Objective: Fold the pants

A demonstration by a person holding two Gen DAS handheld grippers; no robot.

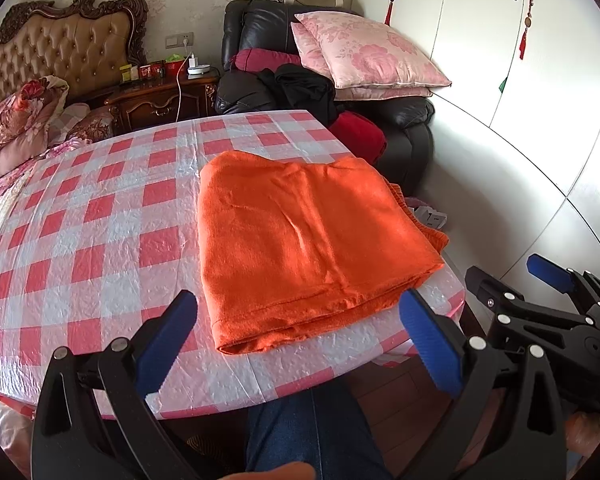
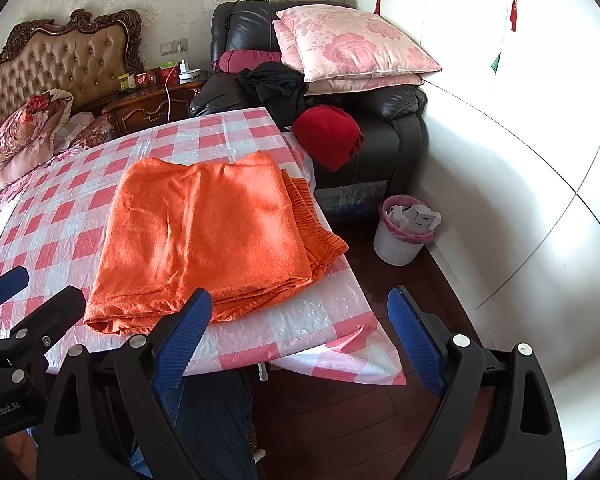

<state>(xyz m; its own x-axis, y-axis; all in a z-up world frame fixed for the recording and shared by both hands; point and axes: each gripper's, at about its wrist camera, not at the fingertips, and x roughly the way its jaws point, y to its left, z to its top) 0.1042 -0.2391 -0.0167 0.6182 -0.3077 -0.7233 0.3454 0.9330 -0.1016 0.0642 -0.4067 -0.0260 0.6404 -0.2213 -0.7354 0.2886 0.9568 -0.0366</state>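
The orange pants lie folded in a flat rectangle near the right front corner of the red-and-white checked table. In the right wrist view the pants show their elastic waistband at the right edge. My left gripper is open and empty, held back from the table's front edge, just in front of the pants. My right gripper is open and empty, off the table's front right corner. The right gripper also shows in the left wrist view, and the left one in the right wrist view.
A black leather armchair with pink pillows and dark and red clothes stands behind the table. A white waste bin sits on the wood floor at the right. A bed and nightstand are at back left. The person's jeans-clad leg is below the table edge.
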